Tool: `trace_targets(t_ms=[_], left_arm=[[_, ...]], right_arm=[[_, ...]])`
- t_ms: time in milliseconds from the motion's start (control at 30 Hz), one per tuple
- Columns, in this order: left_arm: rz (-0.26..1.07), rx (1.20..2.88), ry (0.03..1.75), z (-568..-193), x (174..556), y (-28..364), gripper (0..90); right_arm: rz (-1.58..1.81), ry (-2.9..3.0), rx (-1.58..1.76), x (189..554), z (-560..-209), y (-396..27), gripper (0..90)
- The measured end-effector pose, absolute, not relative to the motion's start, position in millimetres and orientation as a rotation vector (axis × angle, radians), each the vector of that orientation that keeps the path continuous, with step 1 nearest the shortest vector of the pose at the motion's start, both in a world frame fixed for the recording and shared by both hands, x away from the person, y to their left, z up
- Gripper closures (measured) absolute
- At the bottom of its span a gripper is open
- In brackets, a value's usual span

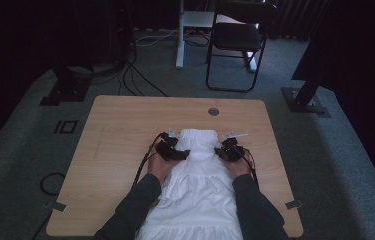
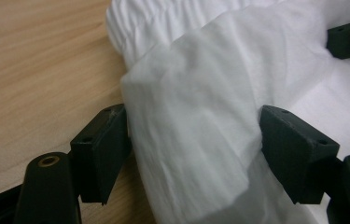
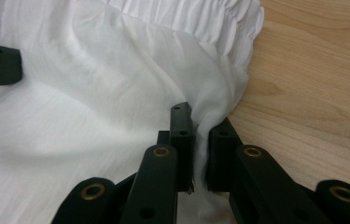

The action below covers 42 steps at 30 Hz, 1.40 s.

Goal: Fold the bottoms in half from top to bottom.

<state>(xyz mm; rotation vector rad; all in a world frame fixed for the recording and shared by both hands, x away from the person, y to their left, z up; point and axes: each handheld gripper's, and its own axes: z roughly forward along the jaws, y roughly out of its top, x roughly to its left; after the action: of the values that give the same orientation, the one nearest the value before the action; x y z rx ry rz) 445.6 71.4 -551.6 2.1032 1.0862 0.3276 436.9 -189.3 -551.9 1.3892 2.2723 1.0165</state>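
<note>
1 white garment lies flat on the table, gathered waistband at the far end, hem running off the near edge between the person's 2 forearms. 2 grippers, 1 per hand, sit at the waistband end on opposite edges of the cloth. Left gripper: jaws spread wide, a thick fold of cloth between them, both jaws touching the fold but not pressed together. Right gripper: jaws nearly together, pinching a thin fold at the garment's edge just below the gathered band. Each gripper view catches 1 jaw of the other gripper across the cloth. 1 cable bundle trails from the left gripper along the tabletop. Table is light wood, rounded corners, 1 round grommet hole near the far edge. Floor is grey carpet; 1 black folding chair and 1 white desk leg behind the table, cables on the floor, 2 dark stand bases at left and right. Room is dim.
</note>
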Motion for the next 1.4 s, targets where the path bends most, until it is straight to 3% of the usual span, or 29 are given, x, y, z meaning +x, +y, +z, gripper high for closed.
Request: trace_targets(t_ms=[400,633,733,833,933,1067,1133,1233,1400], left_arm=[[0.387,2.093,1.052,-556,450,71,26.5],[0.423,2.112,1.027,-557,448,69,27.2],[0.429,2.119,1.027,-557,448,67,27.2],[0.436,2.140,1.041,-555,445,65,27.4],[0.404,2.168,1.065,-550,441,65,34.5],[0.356,2.183,1.097,-545,435,70,50.3],[0.299,2.177,1.111,-544,437,72,62.4],[0.183,2.145,1.123,-545,441,76,79.0],[0.247,2.158,1.063,-534,445,76,84.2]], right_arm=[[1.025,2.265,1.398,436,-552,-188,78.7],[0.995,2.254,1.434,443,-548,-183,40.1],[1.005,2.212,1.462,446,-552,-181,34.9],[0.953,2.212,1.427,445,-552,-176,37.0],[0.912,2.242,1.368,441,-551,-171,46.2],[0.927,2.265,1.340,436,-550,-167,68.6],[0.930,2.286,1.334,434,-549,-163,78.8],[0.930,2.289,1.345,434,-548,-161,82.7],[0.988,2.257,1.372,441,-546,-165,83.8]])
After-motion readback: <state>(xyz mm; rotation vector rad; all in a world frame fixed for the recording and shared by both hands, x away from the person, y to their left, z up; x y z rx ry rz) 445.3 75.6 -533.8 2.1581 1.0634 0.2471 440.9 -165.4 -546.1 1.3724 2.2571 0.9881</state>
